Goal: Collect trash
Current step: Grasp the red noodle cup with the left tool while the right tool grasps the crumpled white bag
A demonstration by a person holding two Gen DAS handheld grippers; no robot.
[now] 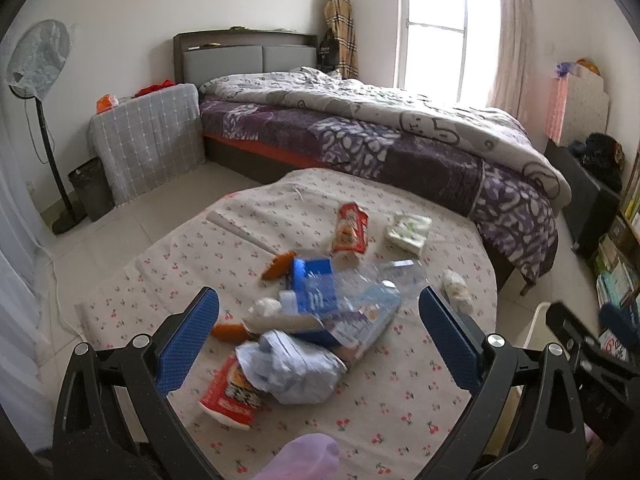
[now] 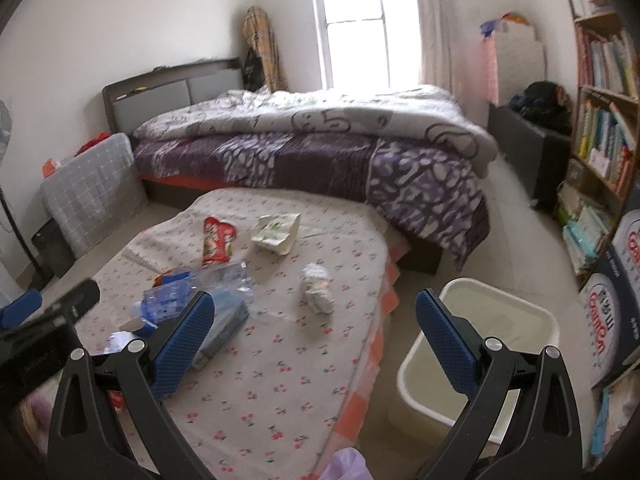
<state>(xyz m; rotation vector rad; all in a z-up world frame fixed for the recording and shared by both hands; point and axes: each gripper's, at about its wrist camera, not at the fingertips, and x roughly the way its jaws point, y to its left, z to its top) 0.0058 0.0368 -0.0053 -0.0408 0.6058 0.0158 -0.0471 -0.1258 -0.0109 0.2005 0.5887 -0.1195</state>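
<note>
Left gripper fingers wide apart, empty; crushed clear plastic bottle between them on the cherry-print bench; right gripper likewise, cream plastic bin beyond right finger; risk: slippery bottle squirts out.

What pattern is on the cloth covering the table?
Small red cherries on beige tablecloth, clearest in the left wrist view.

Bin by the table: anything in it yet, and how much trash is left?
Nothing done: the white bin looks empty. Both the left gripper and right gripper are open, holding nothing. Left on the table: red snack bag, crushed plastic bottle, crumpled tissue, blue box, more.
</note>
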